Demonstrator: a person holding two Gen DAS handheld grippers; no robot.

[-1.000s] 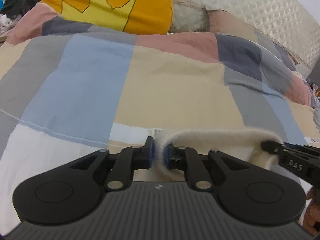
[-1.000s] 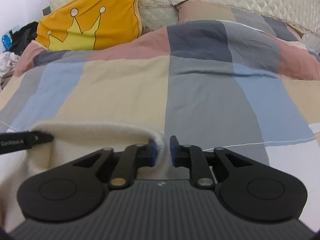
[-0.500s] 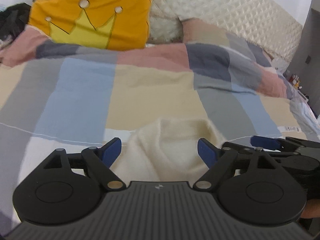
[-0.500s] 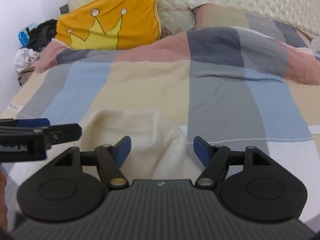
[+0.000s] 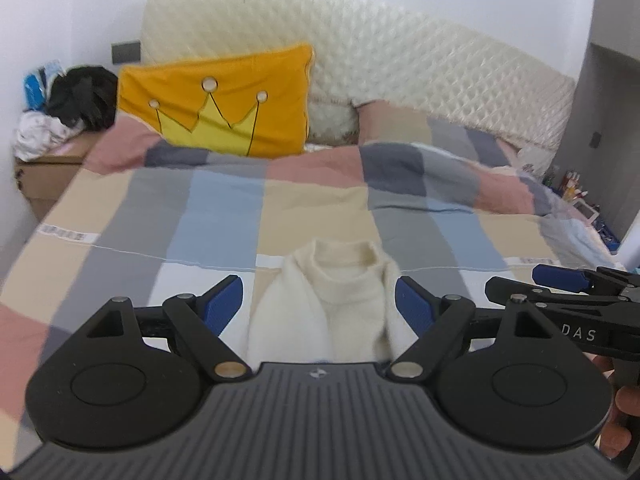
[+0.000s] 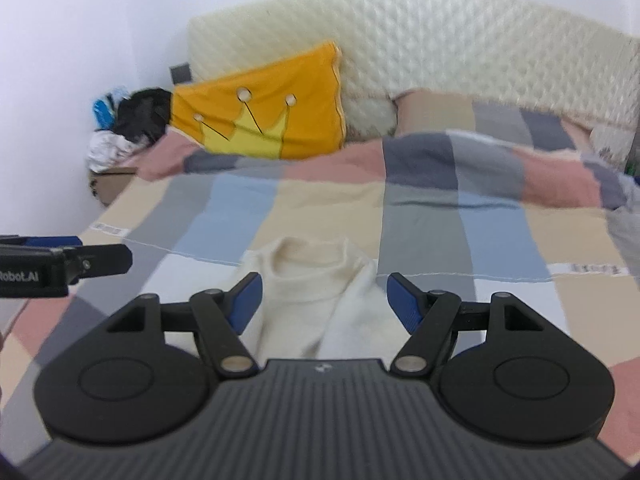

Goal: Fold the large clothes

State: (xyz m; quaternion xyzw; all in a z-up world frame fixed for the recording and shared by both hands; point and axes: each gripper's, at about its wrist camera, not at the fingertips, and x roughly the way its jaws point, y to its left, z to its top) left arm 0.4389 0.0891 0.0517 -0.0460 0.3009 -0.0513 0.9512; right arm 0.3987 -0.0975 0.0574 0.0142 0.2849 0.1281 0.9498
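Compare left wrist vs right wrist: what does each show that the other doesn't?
Left wrist only: the dark wardrobe edge, desk clutter at far right, the right gripper side-on, and fingers of the hand holding it.

Right wrist only: the left gripper coming in from the left edge.

Both: cream sweater lying collar-up on the patchwork duvet, crown pillow, quilted headboard, clothes pile on a box. Each view's own jaws stand open and empty.

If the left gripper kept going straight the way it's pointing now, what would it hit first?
Most likely the cream sweater lying on the patchwork bedcover. The left gripper is open, tilted downward, with the sweater centred between its fingers and nothing in front of it. Depth is hard to judge, so it might land just past the collar.
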